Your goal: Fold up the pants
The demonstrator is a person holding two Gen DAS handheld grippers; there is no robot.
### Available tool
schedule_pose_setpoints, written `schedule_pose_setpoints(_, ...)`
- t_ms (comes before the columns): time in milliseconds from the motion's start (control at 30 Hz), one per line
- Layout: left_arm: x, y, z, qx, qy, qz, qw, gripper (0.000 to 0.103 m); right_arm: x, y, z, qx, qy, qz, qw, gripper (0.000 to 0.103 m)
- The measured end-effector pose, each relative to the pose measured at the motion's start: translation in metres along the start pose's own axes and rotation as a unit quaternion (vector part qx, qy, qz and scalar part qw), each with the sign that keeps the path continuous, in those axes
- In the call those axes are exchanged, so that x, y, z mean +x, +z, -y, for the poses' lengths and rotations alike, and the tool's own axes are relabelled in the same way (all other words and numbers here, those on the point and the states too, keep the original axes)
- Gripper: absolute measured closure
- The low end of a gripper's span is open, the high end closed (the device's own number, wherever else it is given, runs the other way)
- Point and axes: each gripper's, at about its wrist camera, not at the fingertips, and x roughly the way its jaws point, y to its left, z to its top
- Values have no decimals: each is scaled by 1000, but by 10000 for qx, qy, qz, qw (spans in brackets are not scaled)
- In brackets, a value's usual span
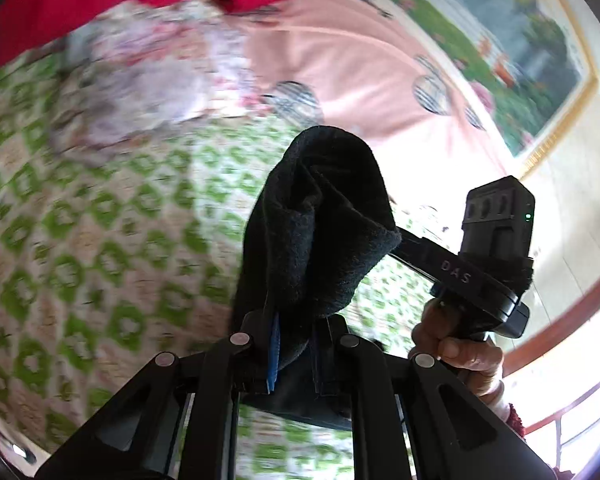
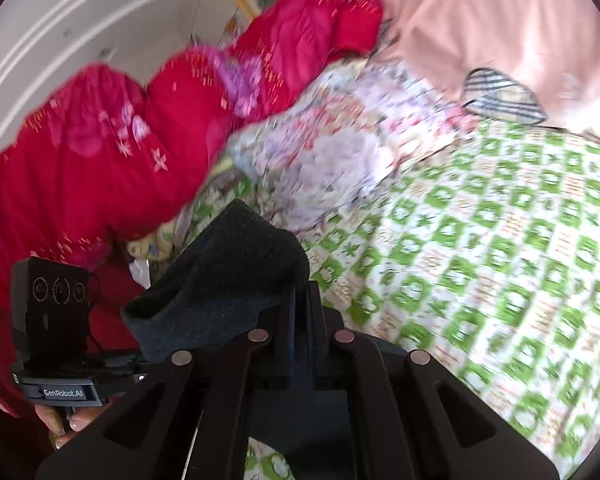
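Note:
The pants point(image 1: 316, 224) are dark, fleecy cloth, bunched and lifted off the bed. My left gripper point(image 1: 296, 344) is shut on one part of them, and the cloth drapes over its fingers. My right gripper point(image 2: 300, 312) is shut on another part of the pants point(image 2: 228, 280), which fold over its left finger. Each gripper shows in the other's view: the right gripper point(image 1: 480, 272) in a hand at the right, the left gripper point(image 2: 56, 344) in a hand at the lower left. The two grippers are close together above the bed.
A bedsheet with green and white pattern point(image 1: 80, 240) covers the bed point(image 2: 500, 260). A flowered cloth heap point(image 2: 332, 152), a red garment pile point(image 2: 100, 152) and a pink sheet point(image 2: 500, 32) lie at the far side. A framed picture point(image 1: 520, 60) hangs on the wall.

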Motion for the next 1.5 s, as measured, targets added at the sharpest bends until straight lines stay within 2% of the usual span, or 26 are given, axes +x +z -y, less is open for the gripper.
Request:
schedule_pose_setpoints(233,21,-21,72,713,-504,-340,9956,92,-82,-35,30,434,-212,554,9973,98)
schedule_pose_setpoints(533,68,-73,132,1343,-745,-1095,9821,92,-136,-102,76,1231,-453,909,9872,98)
schedule_pose_setpoints(767,102,-115,147,1638,-736,-1612,9704,92,-153,-148,103,1725,-604,1000,9780,98)
schedule_pose_setpoints(1000,130,-142,148,1798,-684,-1996,9608,92,-155,-175,121,2037,-738,998,9711,98)
schedule_pose_setpoints(1267,142,-153,144,1876,-762,-2151,9554,91,-159,-185,124,2060,-922,993,9691,98)
schedule_pose_setpoints(1500,152,-154,145,1943,-851,-2212,9519,90,-165,-190,119,1941,-1353,932,9671,97)
